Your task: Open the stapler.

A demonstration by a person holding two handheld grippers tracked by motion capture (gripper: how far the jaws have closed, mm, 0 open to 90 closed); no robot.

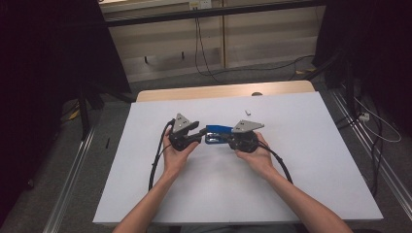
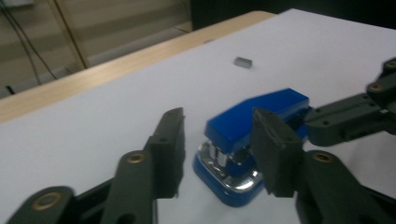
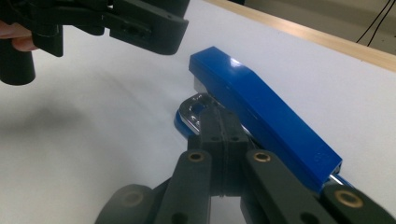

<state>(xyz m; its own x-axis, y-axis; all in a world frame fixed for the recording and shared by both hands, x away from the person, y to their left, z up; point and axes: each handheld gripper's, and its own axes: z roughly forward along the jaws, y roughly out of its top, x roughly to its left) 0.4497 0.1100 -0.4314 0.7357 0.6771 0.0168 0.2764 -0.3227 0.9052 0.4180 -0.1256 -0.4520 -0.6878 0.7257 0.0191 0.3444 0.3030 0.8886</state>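
1. While the blue stapler point(image 1: 217, 134) is lying flat on the white bench point(image 1: 301, 160) between the two hands, the right claw point(image 3: 219, 123) is pinching fully shut on the stapler's lower metal part, under the blue top arm.
2. The left claw point(image 2: 219, 149) is standing part open, its jaws flanking the stapler's nose; the pads look clear of it, though the angle leaves this uncertain.
3. Progress: one end is being held; the second grip is not yet made.
4. The stapler's long axis is running across the bench, nose towards the left claw, hinge end towards the right.
5. A small loose grey piece point(image 2: 243, 62) is lying farther back on the bench.
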